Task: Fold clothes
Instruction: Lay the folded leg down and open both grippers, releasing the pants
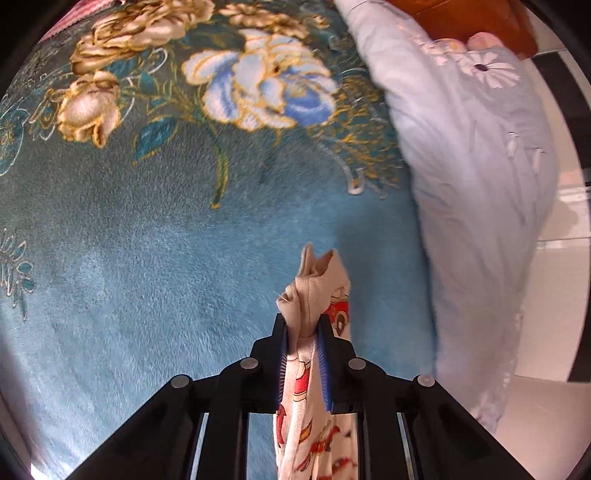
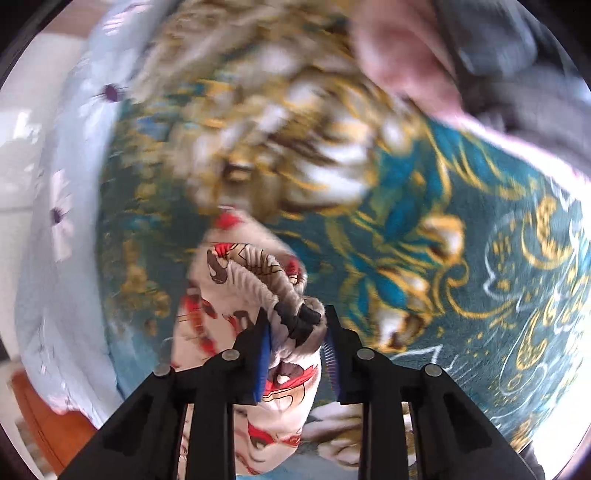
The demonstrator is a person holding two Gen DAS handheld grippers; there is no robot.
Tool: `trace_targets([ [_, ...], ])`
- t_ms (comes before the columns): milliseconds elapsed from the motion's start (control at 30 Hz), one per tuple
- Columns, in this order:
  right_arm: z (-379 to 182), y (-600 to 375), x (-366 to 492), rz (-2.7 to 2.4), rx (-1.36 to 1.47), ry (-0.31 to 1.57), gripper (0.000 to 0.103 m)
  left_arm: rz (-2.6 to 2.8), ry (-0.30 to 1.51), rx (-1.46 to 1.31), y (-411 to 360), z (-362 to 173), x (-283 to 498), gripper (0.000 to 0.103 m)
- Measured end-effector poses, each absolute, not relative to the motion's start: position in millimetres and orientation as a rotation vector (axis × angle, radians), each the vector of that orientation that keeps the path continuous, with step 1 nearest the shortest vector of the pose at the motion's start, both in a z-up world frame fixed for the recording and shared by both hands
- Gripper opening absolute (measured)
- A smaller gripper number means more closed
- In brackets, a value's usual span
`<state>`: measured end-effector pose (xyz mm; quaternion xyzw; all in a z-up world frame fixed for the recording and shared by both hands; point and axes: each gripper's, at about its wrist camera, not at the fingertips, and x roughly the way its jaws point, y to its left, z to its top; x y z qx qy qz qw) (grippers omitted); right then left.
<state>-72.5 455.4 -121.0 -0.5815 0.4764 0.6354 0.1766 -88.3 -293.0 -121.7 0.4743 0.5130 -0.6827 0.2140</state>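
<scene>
Black fingers of my left gripper (image 1: 303, 325) are pinching one bunched edge of the printed garment (image 1: 314, 417), clenched tight on it, cloth poking out past the tips and the rest hanging down between the finger arms. Garment is cream with red cartoon prints; it is hovering over the blanket (image 1: 147, 258), not lying on it at this end.

My right gripper (image 2: 297, 328) is also clamping the same garment (image 2: 236, 280), blue pads squeezing a ribbed, gathered band with dark marks. Cloth is bulging out above and to the left of the tips, over the blanket (image 2: 461, 221). Right view is motion-blurred, so finer print detail is not readable.

Counting: one garment, two grippers, both gripping it. One teal floral plush blanket. One pale blue quilt (image 1: 472, 166) with white daisy embroidery is lying along the blanket's right edge in the left view; the same quilt (image 2: 55, 221) is showing at the blanket's left edge in the right view. No containers showing. Orange-brown wood (image 1: 461, 22) is showing beyond the quilt.
</scene>
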Motion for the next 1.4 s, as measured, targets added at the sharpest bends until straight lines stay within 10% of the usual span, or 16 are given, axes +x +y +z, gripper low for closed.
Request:
trace_targets([
  [267,-48,463,-47,1.989,-1.628,1.358,0.025,-1.991,1.398,1.321,-330,-77,10,0.016],
  [800,-126,447,-11,1.867,-1.893,1.085,0.04,-1.645,1.368,1.429,-362,-186,91,0.022],
  [1400,-142,427,-59,2.133,-2.143,0.653,0.049,-1.503,1.658,1.414,-280,-158,159,0.045],
])
